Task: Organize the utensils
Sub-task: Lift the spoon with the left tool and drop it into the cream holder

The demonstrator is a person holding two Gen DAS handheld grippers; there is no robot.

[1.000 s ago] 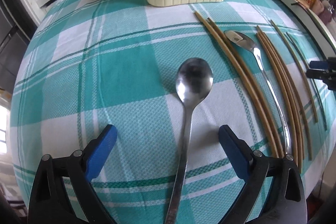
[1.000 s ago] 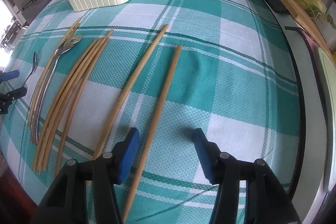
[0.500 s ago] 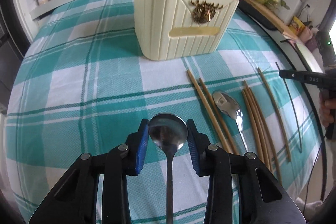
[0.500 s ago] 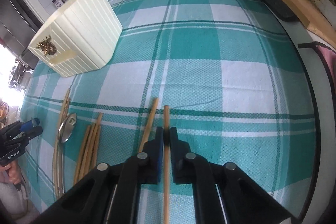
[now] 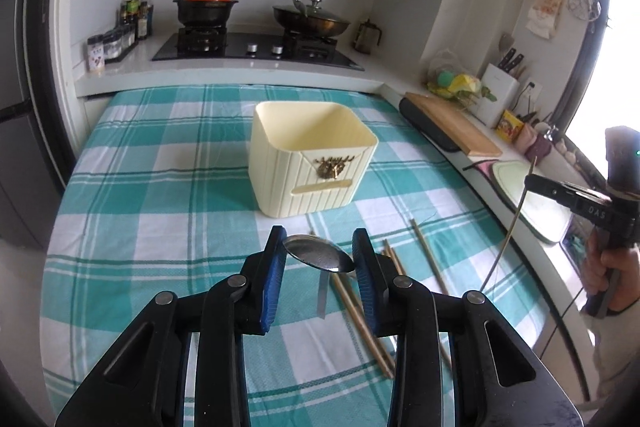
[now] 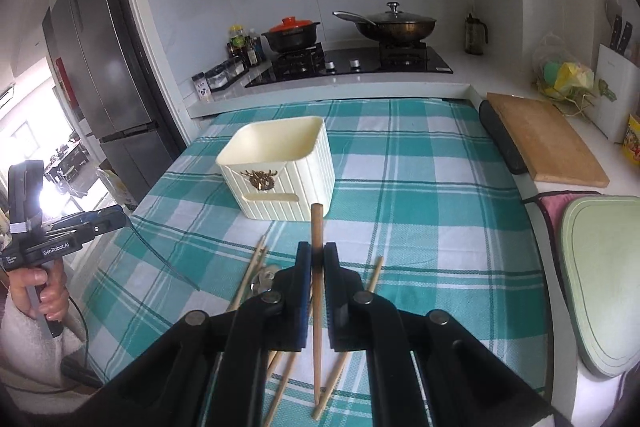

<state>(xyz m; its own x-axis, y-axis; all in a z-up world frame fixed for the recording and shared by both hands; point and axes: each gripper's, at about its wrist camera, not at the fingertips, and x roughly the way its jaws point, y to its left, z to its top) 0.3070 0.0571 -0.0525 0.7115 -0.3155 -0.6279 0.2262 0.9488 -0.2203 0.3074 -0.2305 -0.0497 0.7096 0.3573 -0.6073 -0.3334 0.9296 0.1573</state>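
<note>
Left gripper [image 5: 319, 254] pinches a spoon [image 5: 318, 258] by its bowl, held above the checked bench [image 5: 160, 195]. Right gripper [image 6: 317, 259], just closed, clamps one chopstick [image 6: 317, 291] upright-tilted. Cream holder [image 5: 310, 163] stands beyond both; more chopsticks [image 5: 360, 311] lie on the cloth.

Behind my desk, under its teal-and-white checked tablecloth [image 5: 168, 187], I see a gas hob [image 5: 256, 47] carrying a black pot with an orange lid [image 5: 205, 7] and a lidded wok [image 5: 310, 17]. A wooden cutting board [image 6: 548, 143] lies right, a knife block [image 5: 500, 87] beyond it. A refrigerator [image 6: 100, 67] stands left.
</note>
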